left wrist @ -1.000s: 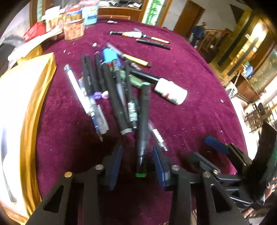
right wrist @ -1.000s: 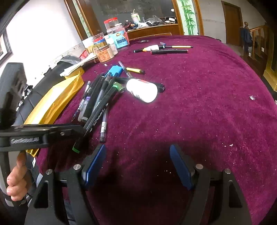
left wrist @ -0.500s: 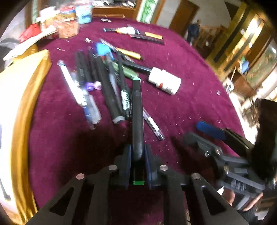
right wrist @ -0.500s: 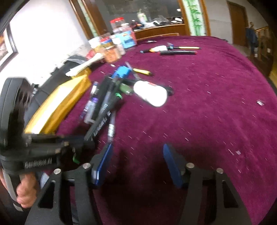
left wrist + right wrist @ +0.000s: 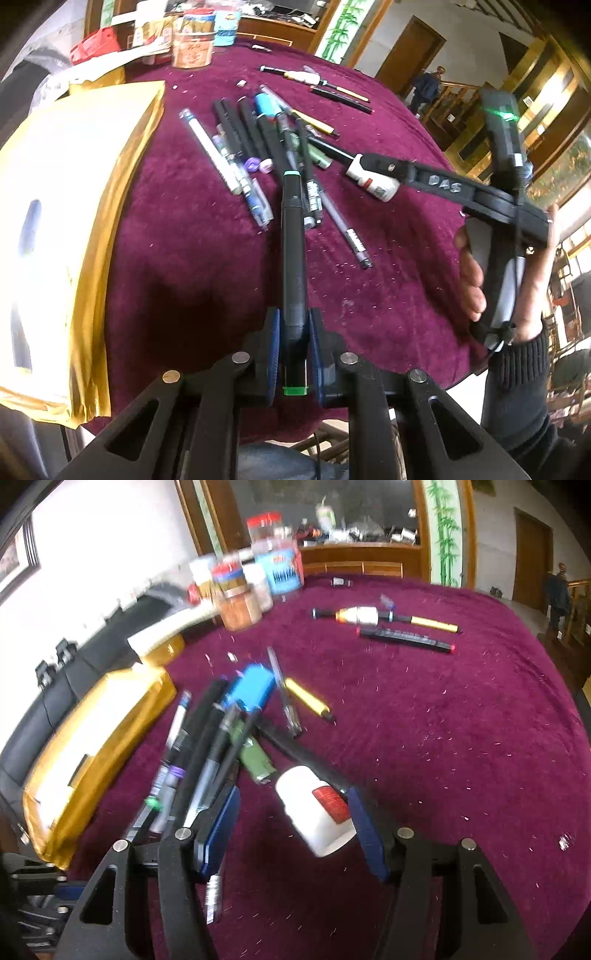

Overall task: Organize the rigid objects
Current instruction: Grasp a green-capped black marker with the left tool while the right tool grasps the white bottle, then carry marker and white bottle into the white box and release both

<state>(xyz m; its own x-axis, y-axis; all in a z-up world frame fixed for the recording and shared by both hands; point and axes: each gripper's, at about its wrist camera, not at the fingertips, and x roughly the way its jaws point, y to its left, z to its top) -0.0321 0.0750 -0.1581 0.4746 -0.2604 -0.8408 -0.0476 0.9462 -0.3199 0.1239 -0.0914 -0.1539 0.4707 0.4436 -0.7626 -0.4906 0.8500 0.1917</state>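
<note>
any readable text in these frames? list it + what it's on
"DAS": raised letters on the right gripper arm, left wrist view.
Jar labels at the table's far edge: too blurred.
White bottle red label: unreadable.
Print on the pens: too small.

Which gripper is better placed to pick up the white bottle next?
The right. The right gripper is open with the white bottle between its pads, seemingly ungripped. The left gripper is shut on the black marker, so it is occupied.
</note>
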